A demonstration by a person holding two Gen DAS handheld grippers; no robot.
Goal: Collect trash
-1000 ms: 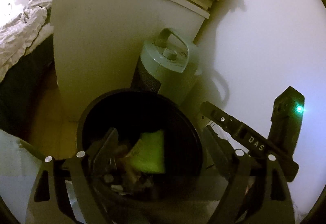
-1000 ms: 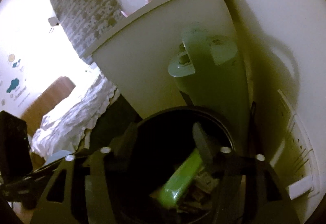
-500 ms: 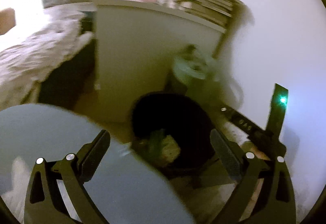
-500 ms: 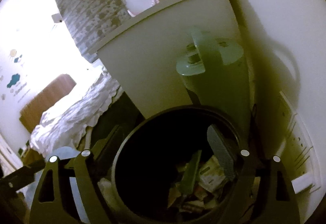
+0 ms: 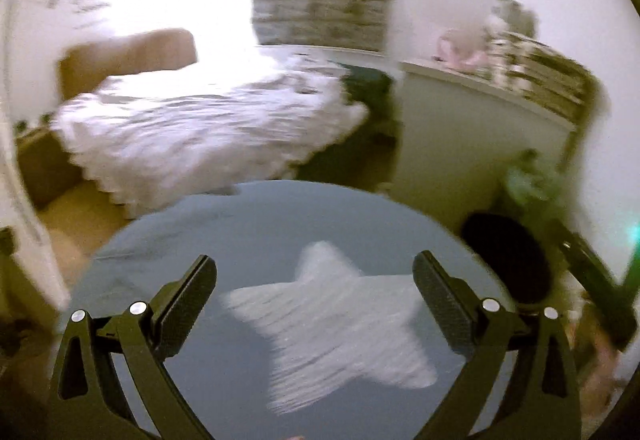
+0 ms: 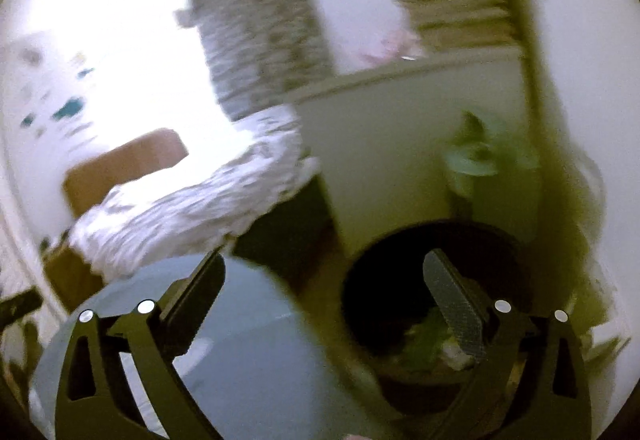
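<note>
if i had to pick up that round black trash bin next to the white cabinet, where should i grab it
Probably the top rim of the round black trash bin, from above. It stands upright with its mouth open, so one finger could go inside the thin wall and one outside. The side facing the round blue rug looks clearest; the white cabinet stands behind it. Trash inside may add weight.

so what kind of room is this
Most likely a bedroom, perhaps a child's: a bed with a ruffled white cover, a round blue rug with a white star, and a black trash bin beside a white cabinet.
</note>
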